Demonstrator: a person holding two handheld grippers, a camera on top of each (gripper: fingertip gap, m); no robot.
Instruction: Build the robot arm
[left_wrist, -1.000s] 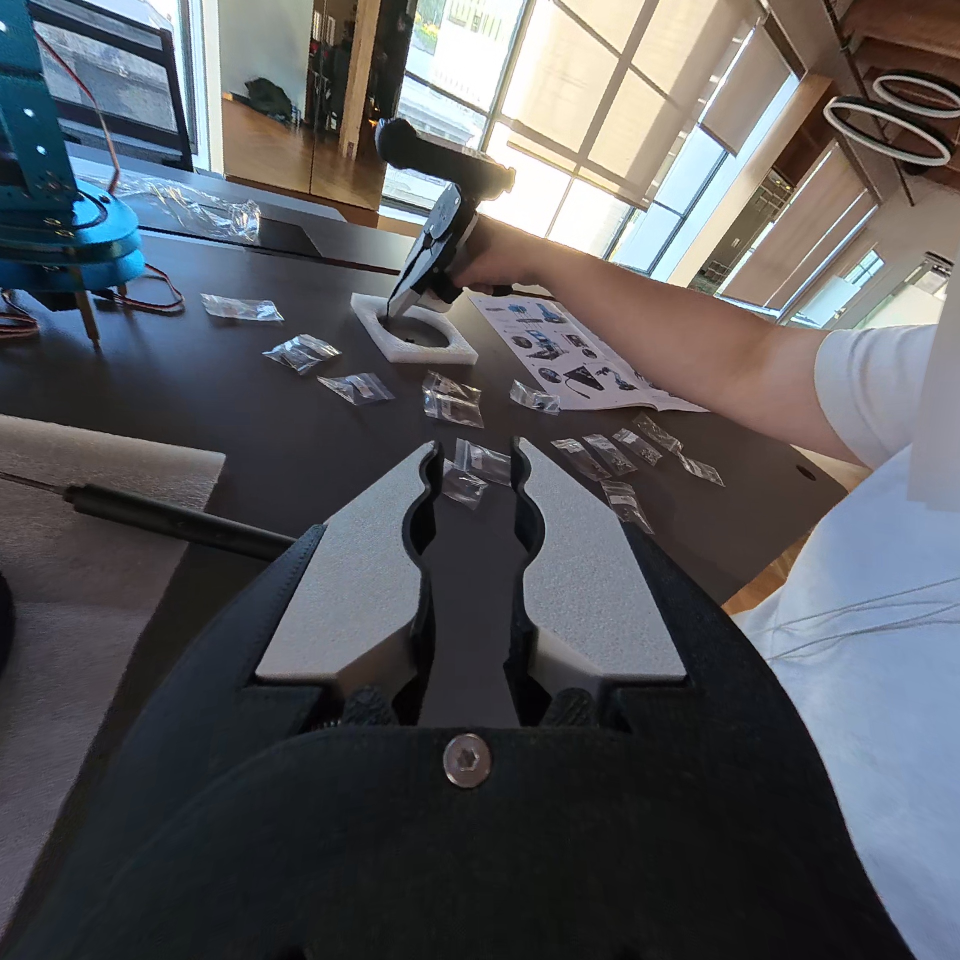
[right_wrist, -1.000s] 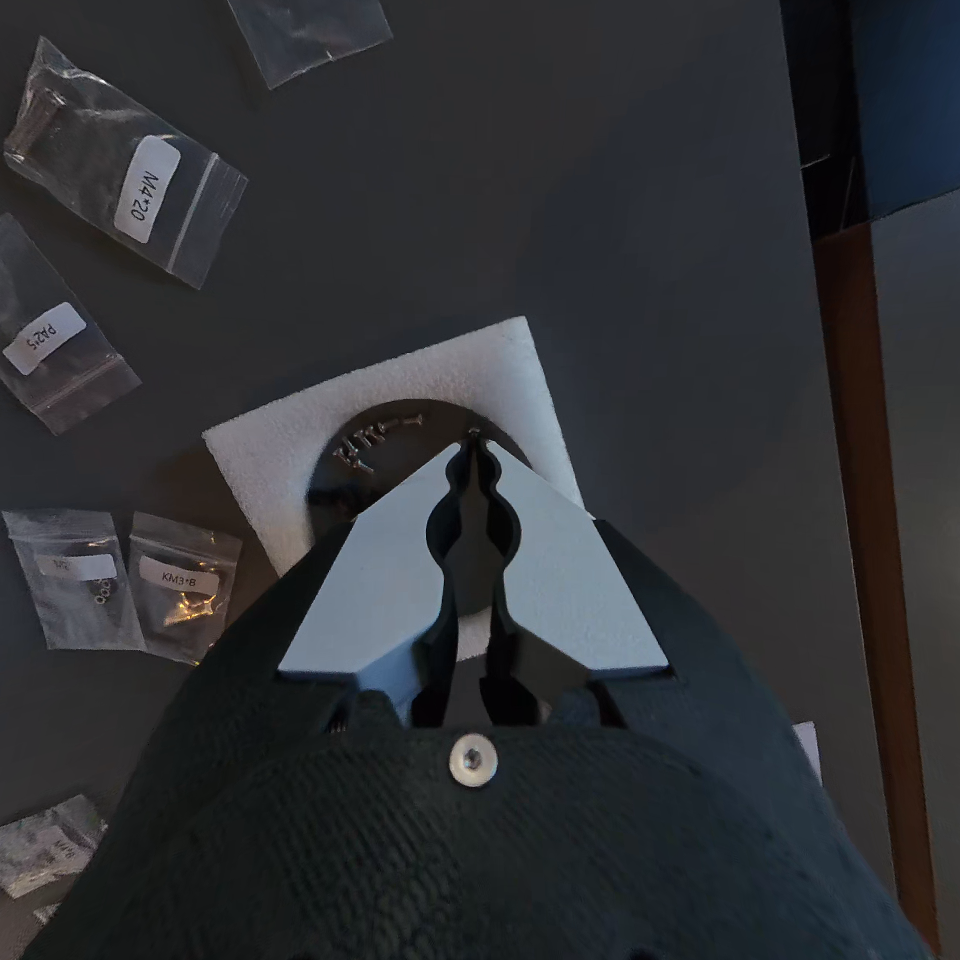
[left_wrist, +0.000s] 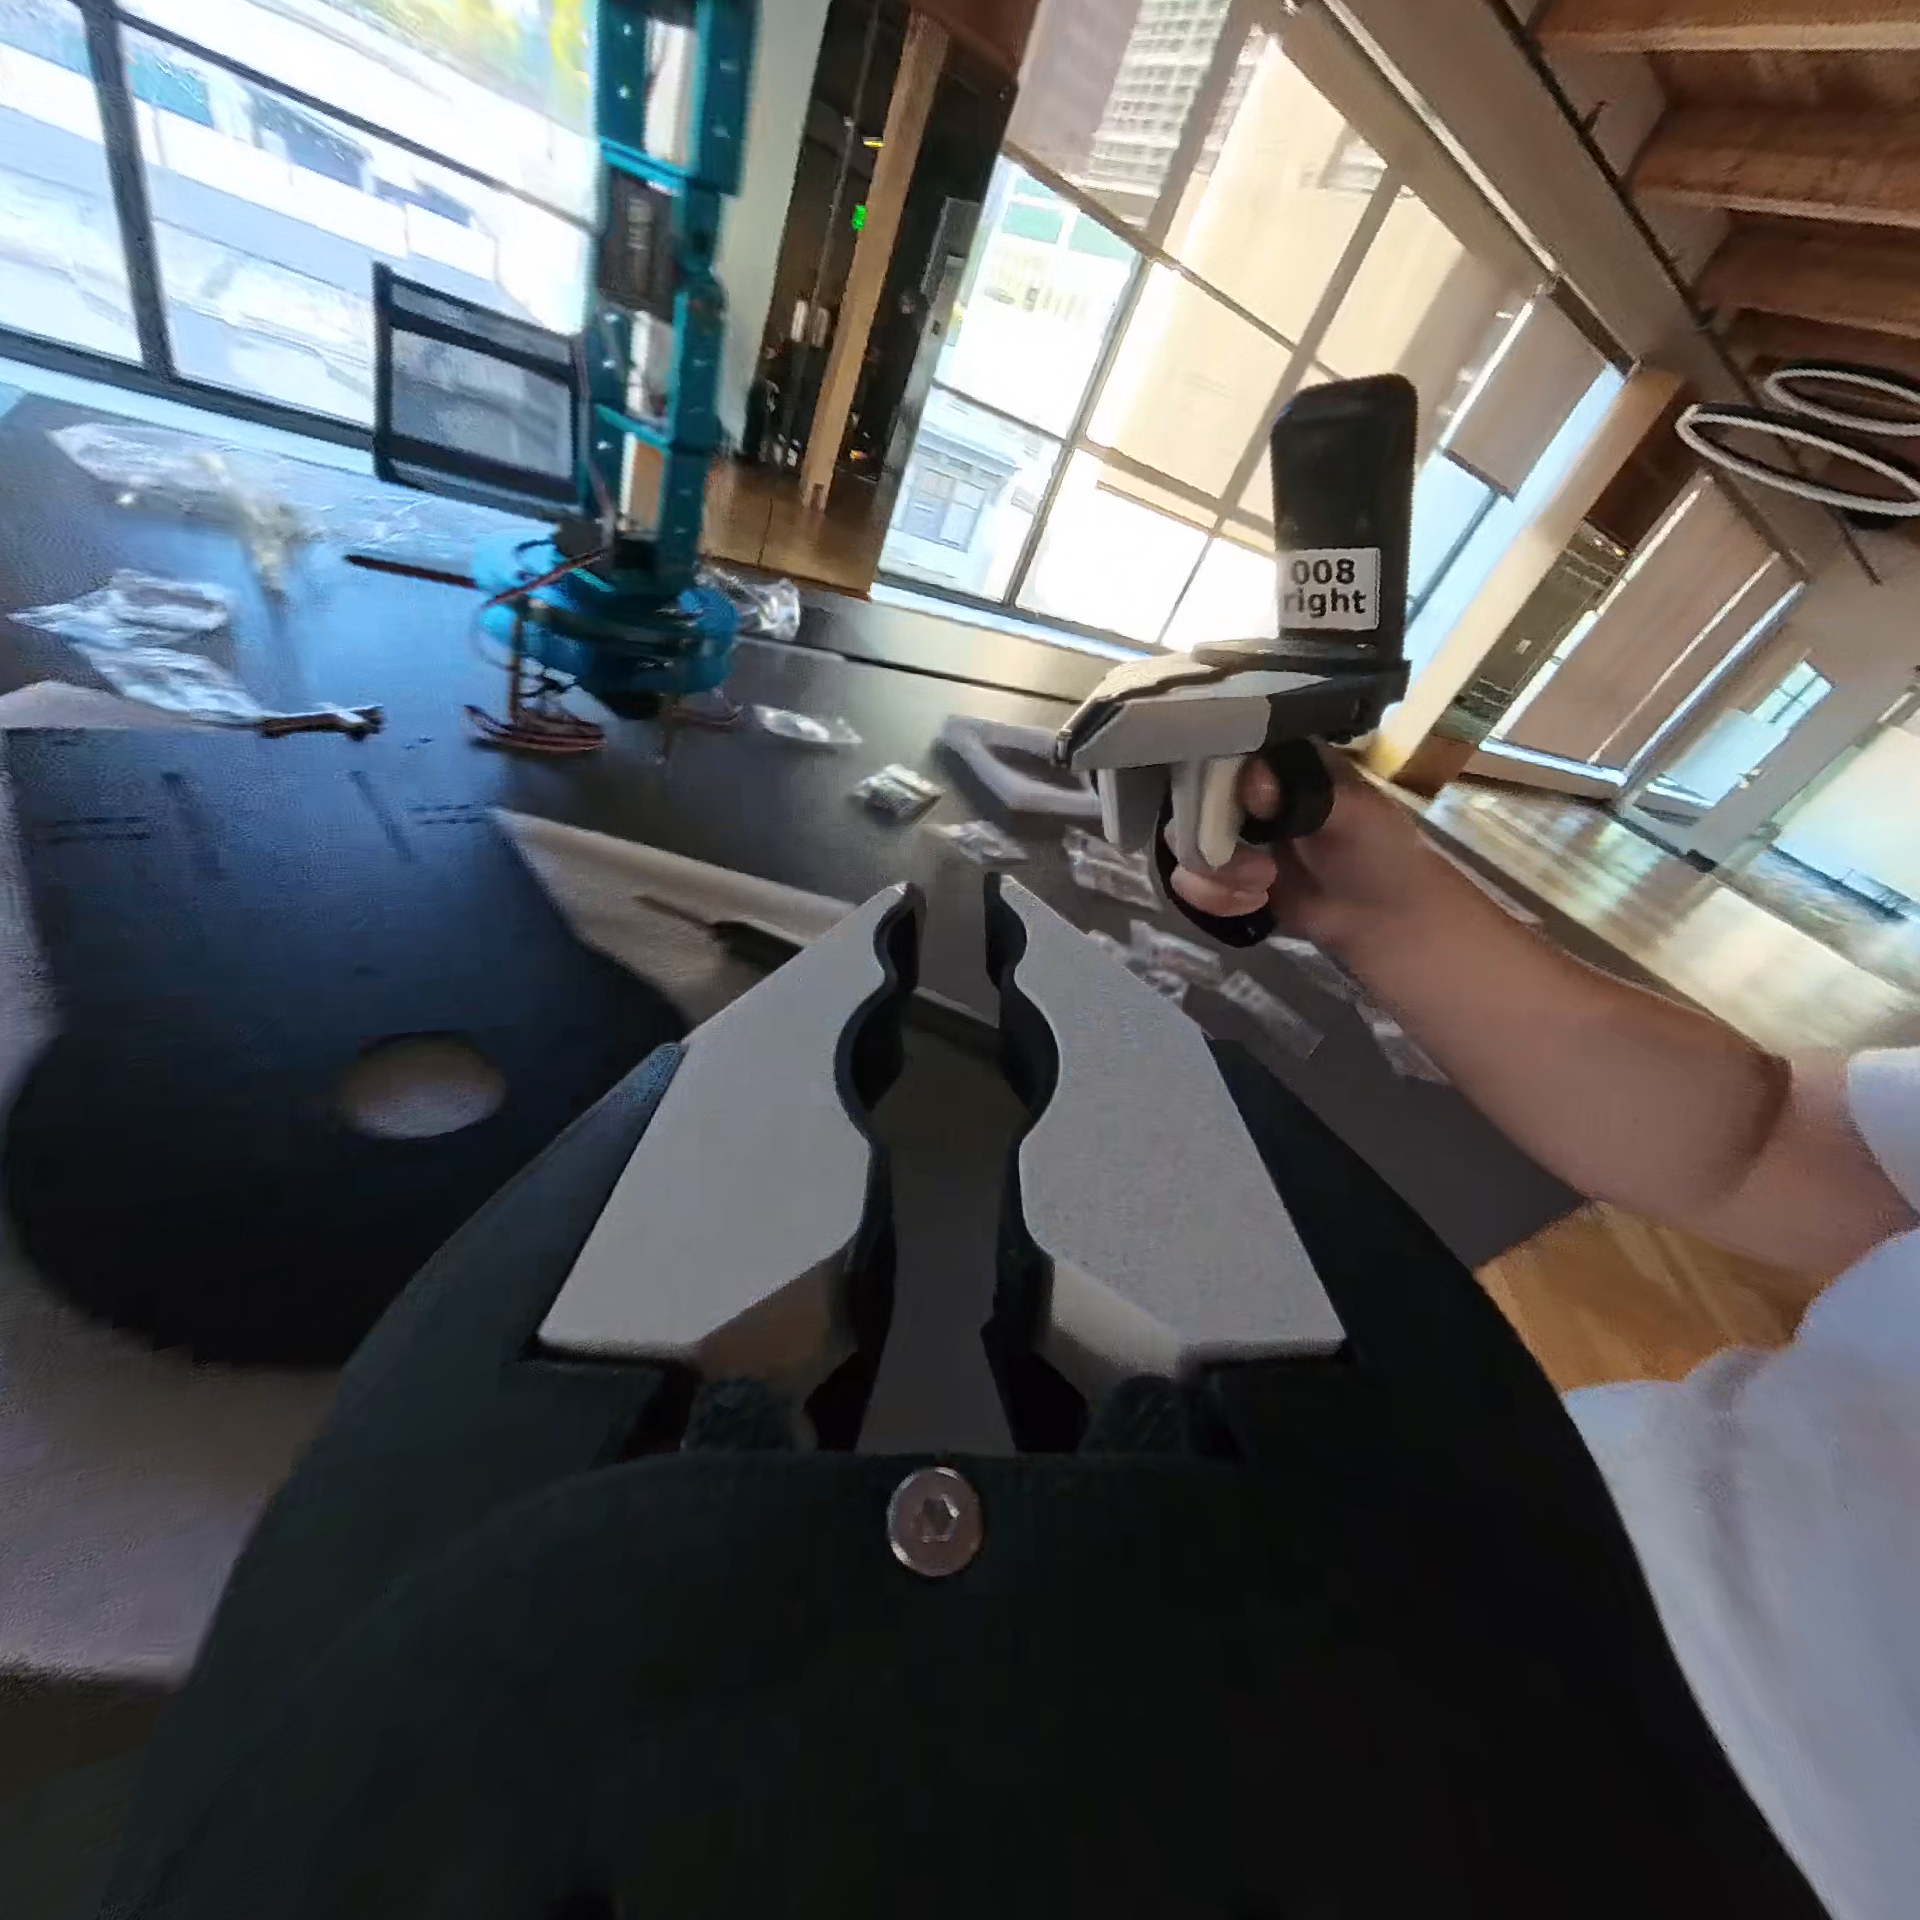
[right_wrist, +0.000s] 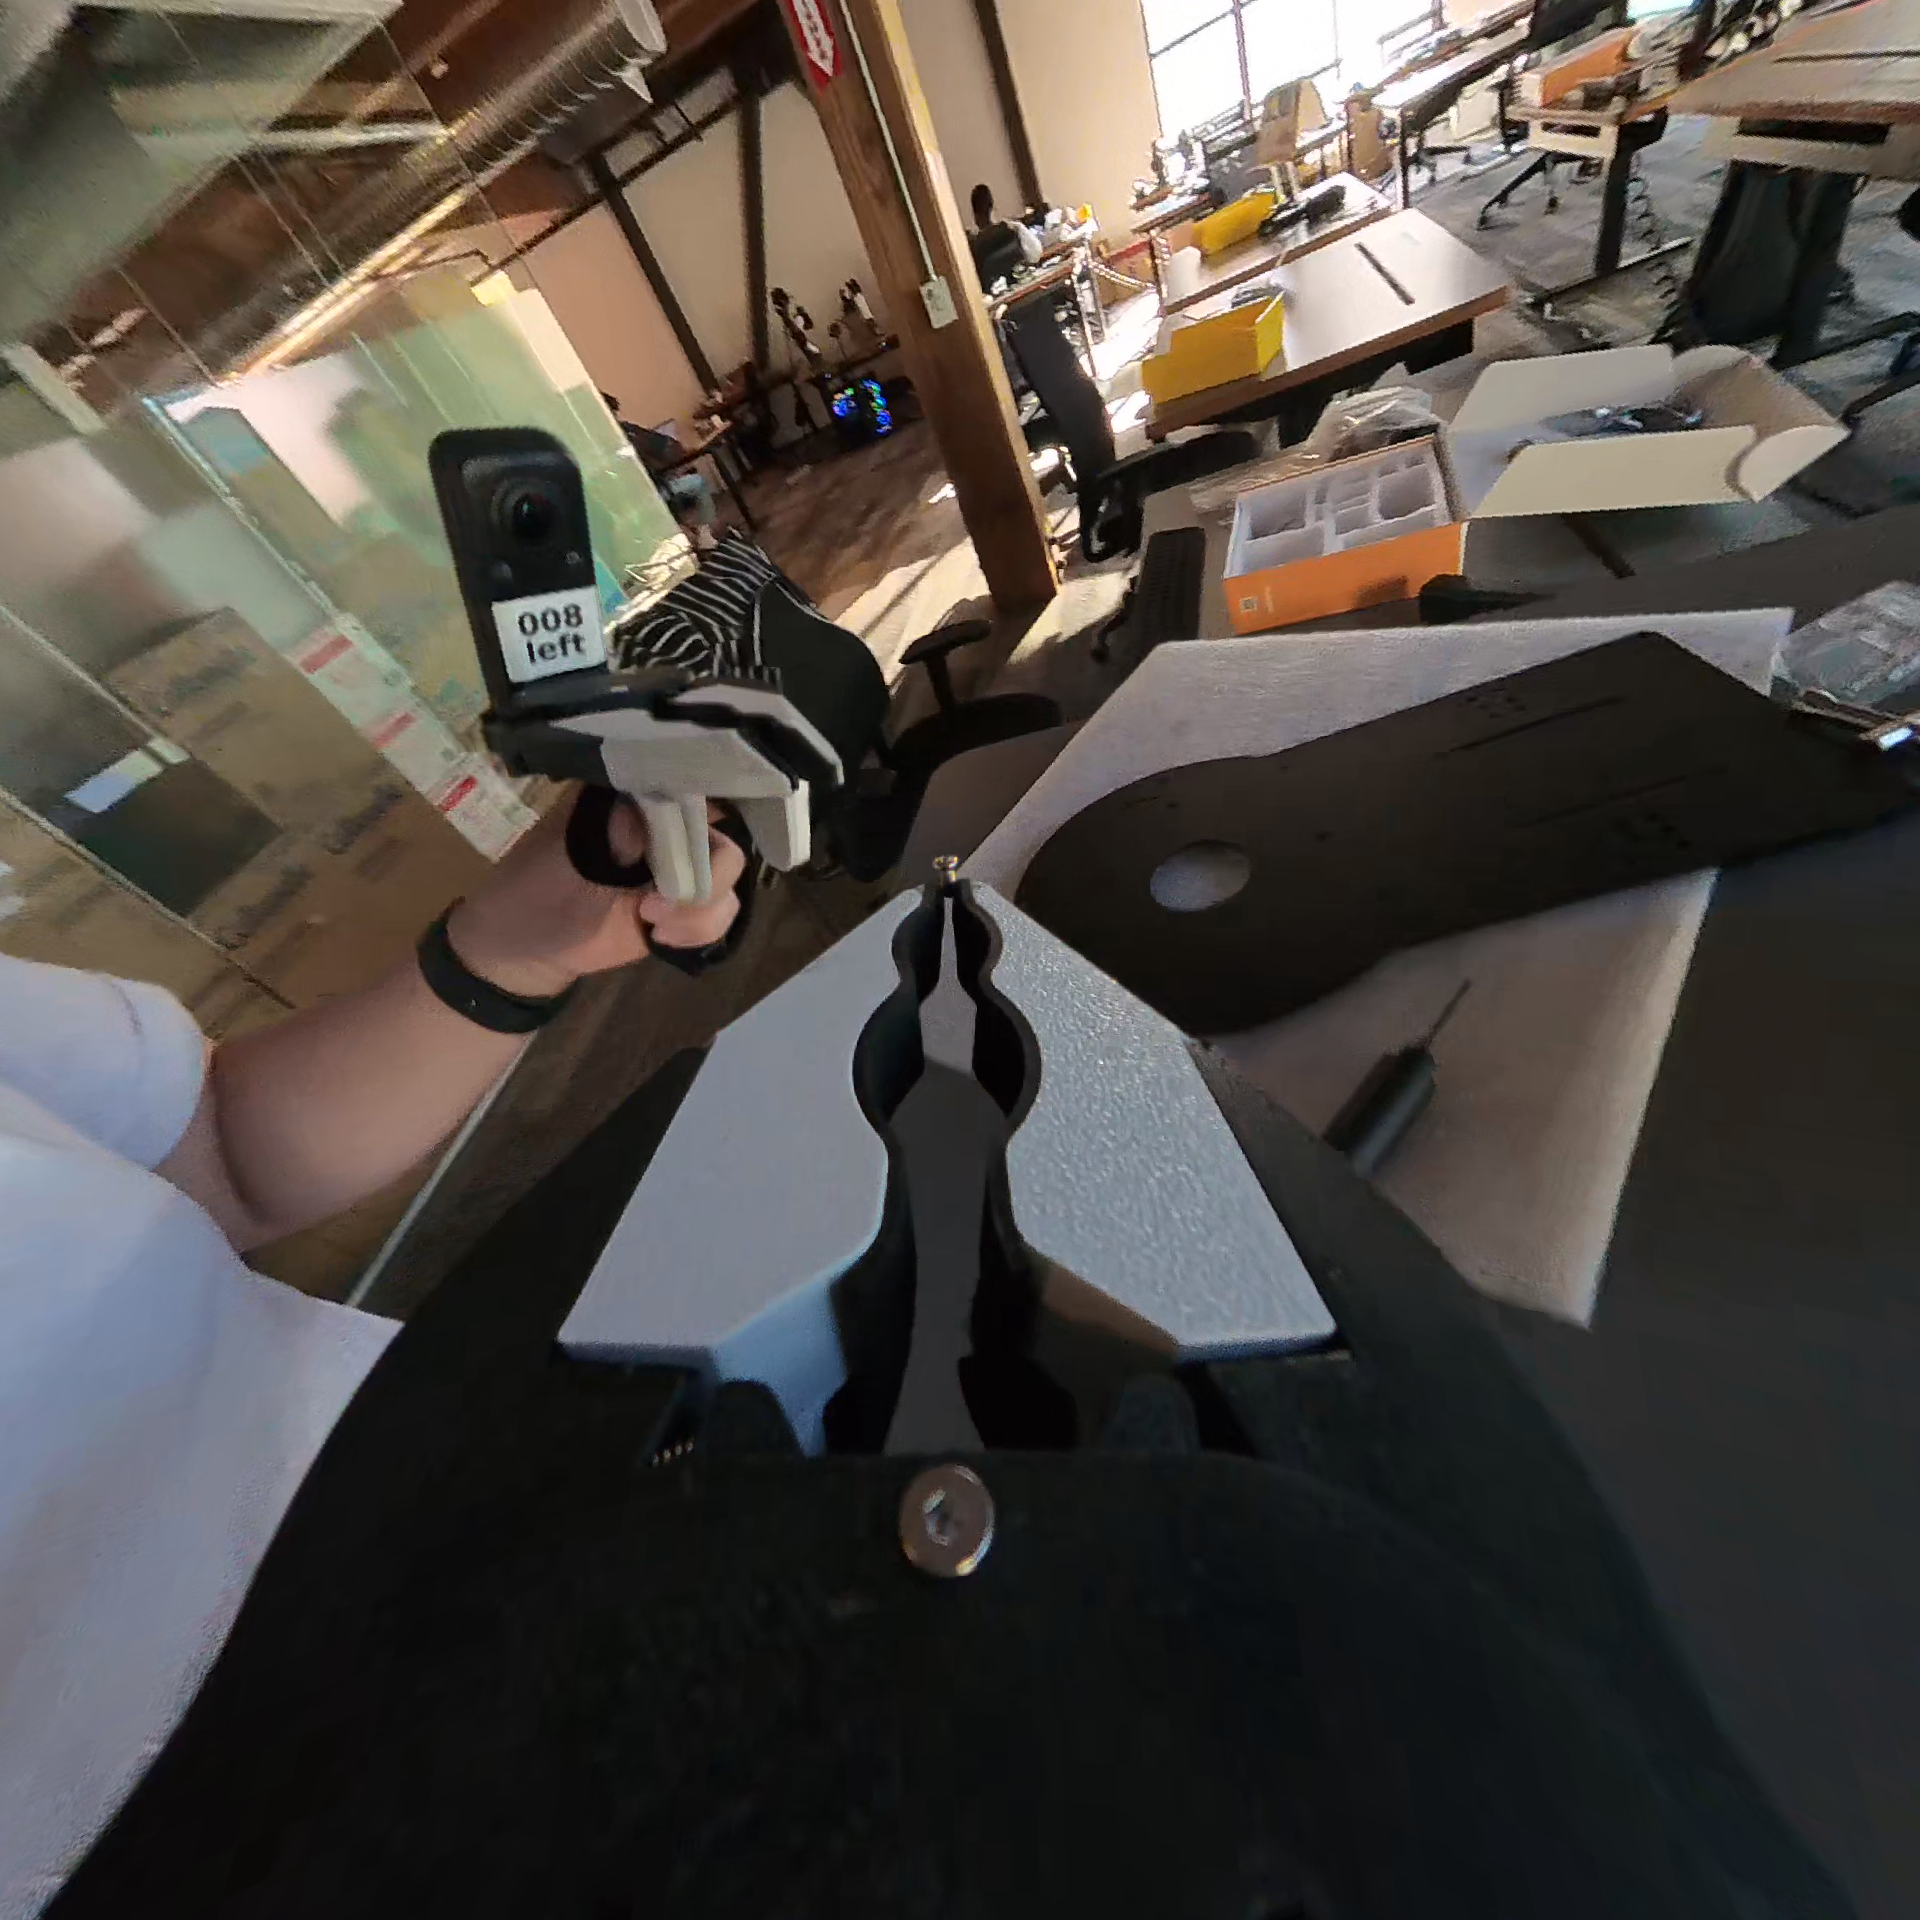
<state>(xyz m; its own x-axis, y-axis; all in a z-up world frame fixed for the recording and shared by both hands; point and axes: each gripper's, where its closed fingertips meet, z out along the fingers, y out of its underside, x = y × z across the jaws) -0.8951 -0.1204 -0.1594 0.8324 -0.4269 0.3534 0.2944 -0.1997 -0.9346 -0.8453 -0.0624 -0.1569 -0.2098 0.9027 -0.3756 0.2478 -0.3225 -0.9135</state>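
My right gripper (right_wrist: 945, 896) is shut on a small silver screw (right_wrist: 945, 864), which sticks out at the fingertips. It is held in the air just short of a black metal plate (right_wrist: 1455, 810) with a round hole (right_wrist: 1200, 876), lying on white foam (right_wrist: 1507, 1174). My left gripper (left_wrist: 951, 894) is open and empty, raised above the same plate (left_wrist: 208, 935) and its hole (left_wrist: 416, 1086). In the left wrist view the right gripper (left_wrist: 1072, 734) is in a hand, to the right. In the right wrist view the left gripper (right_wrist: 805, 758) is to the left.
A black screwdriver (right_wrist: 1387, 1107) lies on the foam beside the plate. A blue robot arm (left_wrist: 634, 613) stands on the dark table (left_wrist: 395, 634). Several small clear bags (left_wrist: 1174, 956) and a white foam ring (left_wrist: 997, 774) lie beyond. An open orange box (right_wrist: 1340, 582) stands behind.
The right gripper has lifted out of the white foam ring with the screw and swung over toward the black plate. The left gripper has risen and turned left toward the plate.
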